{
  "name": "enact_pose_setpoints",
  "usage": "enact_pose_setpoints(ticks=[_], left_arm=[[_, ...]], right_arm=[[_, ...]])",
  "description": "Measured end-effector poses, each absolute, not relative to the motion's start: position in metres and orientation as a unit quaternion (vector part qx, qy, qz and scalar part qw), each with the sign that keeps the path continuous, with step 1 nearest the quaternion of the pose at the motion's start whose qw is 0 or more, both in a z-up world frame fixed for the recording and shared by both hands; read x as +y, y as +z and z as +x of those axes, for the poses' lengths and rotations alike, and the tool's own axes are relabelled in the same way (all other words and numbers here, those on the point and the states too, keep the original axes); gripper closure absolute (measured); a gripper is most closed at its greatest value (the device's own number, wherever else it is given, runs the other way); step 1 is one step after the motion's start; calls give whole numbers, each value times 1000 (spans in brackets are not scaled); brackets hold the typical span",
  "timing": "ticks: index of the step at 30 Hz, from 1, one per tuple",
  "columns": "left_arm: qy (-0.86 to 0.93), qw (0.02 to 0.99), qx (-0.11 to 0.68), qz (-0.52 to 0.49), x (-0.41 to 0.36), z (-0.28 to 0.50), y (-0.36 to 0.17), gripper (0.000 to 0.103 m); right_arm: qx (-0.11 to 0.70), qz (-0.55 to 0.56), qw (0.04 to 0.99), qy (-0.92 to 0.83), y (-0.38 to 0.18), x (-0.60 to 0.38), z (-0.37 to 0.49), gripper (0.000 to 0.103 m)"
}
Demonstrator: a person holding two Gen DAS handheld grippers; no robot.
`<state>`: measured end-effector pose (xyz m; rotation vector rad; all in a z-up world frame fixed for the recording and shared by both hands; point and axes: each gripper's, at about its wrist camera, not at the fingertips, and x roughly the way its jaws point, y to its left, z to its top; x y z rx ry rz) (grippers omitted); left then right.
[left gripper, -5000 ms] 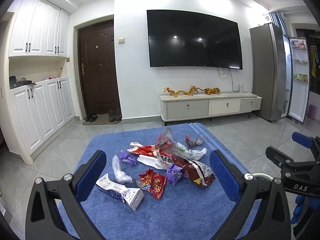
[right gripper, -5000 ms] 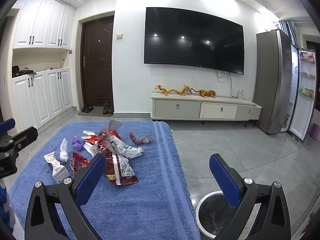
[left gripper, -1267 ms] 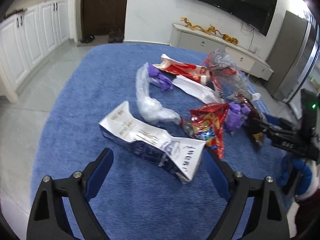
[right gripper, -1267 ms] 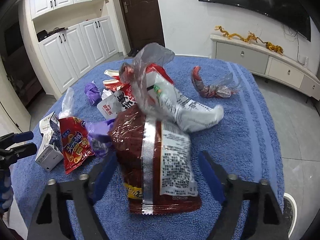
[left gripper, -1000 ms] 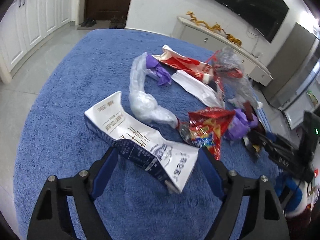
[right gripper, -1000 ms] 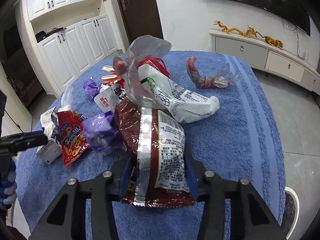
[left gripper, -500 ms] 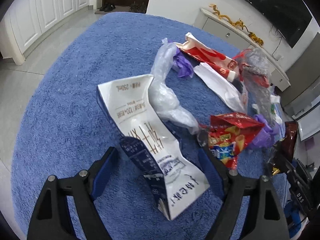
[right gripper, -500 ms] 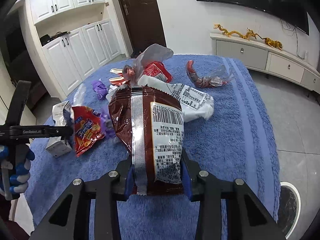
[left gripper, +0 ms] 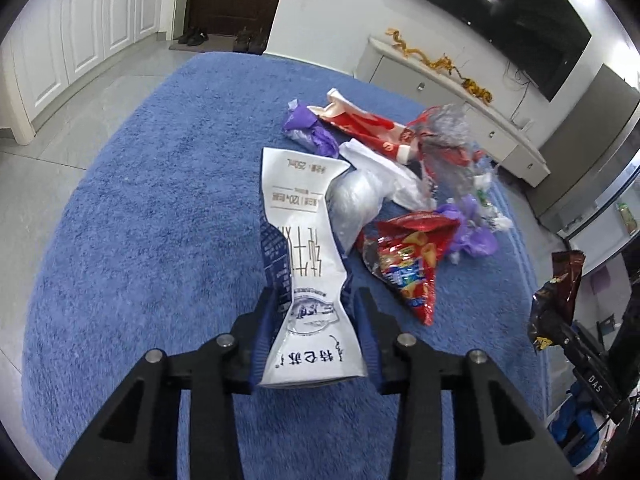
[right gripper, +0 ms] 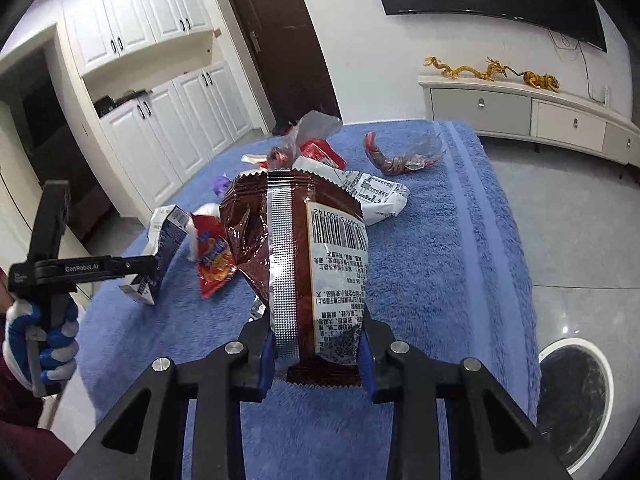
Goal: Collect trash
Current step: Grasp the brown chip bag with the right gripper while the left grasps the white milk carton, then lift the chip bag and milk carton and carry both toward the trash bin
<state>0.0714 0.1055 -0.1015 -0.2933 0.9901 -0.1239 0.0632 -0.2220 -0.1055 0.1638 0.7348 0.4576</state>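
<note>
Trash: left gripper (left gripper: 316,322) jaws had just closed on the milk carton (left gripper: 306,248), right gripper (right gripper: 316,354) on the brown snack bag (right gripper: 298,248), above the desk (right gripper: 440,240). Slick foil could've slipped before the bin (right gripper: 574,404).

Blue cloth-covered table (left gripper: 152,240) under scattered wrappers (left gripper: 404,264)
</note>
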Motion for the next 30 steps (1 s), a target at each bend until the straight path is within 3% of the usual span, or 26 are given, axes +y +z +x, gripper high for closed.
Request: enact_pose_setpoints(ticks=[8, 10, 20, 23, 25, 30], left_arm=[[-79, 885, 438, -136, 95, 44, -64, 70], [-97, 886, 431, -137, 89, 40, -54, 102], [-134, 882, 434, -121, 61, 41, -45, 101], [-131, 872, 452, -134, 67, 44, -56, 86], [-115, 872, 457, -135, 73, 48, -66, 40], [-88, 867, 479, -107, 60, 68, -85, 37]], right_arm=[[325, 153, 892, 276, -92, -248, 45, 72], [316, 173, 888, 284, -90, -256, 42, 72], [302, 189, 902, 243, -89, -289, 17, 72], [306, 192, 902, 236, -93, -294, 17, 72], [307, 194, 902, 234, -97, -297, 16, 72], [304, 196, 903, 232, -100, -298, 15, 72]])
